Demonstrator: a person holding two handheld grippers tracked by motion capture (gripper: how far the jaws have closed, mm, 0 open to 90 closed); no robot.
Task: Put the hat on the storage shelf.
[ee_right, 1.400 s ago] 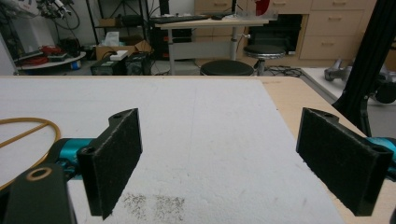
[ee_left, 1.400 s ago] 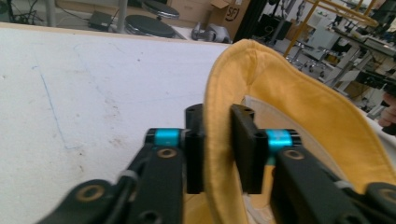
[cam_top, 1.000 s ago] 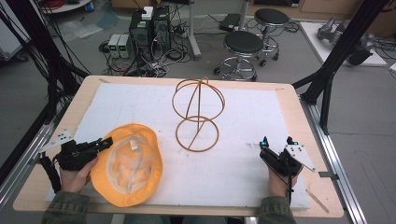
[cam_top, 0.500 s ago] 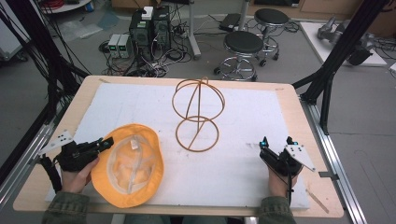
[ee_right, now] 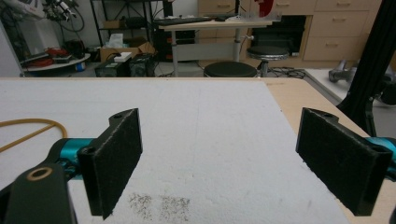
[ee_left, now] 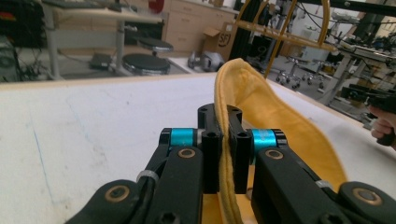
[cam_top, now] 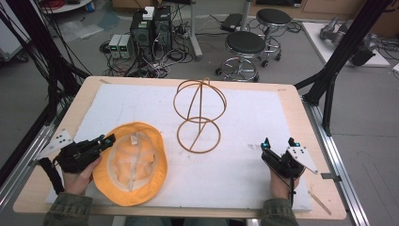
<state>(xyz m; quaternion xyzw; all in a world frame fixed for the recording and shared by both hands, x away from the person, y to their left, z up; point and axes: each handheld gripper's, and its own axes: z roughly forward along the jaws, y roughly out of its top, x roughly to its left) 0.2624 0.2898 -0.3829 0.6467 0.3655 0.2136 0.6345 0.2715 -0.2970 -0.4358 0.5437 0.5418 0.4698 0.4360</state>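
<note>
From the high view, my left gripper (cam_top: 107, 140) sits at the lower left of the frame, at the left edge of the yellow hat (cam_top: 131, 162), which lies crown-down and open side up on the white mat (cam_top: 244, 117). My left hand (cam_top: 77, 165) holds the tool from below. From up here I cannot tell whether the jaws actually bite the brim.

The left gripper view settles it: my left gripper (ee_left: 223, 140) is clamped on the hat (ee_left: 280, 121) brim, which runs upright between the two jaws and curves away toward the upper right of the frame. At the right edge of that frame, my other hand (ee_left: 383, 126) shows far off.

My right gripper (cam_top: 278, 145) sits at the lower right of the high view, on the mat, well apart from the hat. In the right gripper view my right gripper (ee_right: 219, 163) stands with jaws wide apart and nothing between them; bare mat (ee_right: 210, 121) with a dark speckled smudge lies below.

The wire hat stand (cam_top: 199, 115) stands at centre frame in the high view, just beside the hat; the right gripper view catches its base ring (ee_right: 28, 128) at the left edge.

No legible writing on the hat or the tools.
</note>
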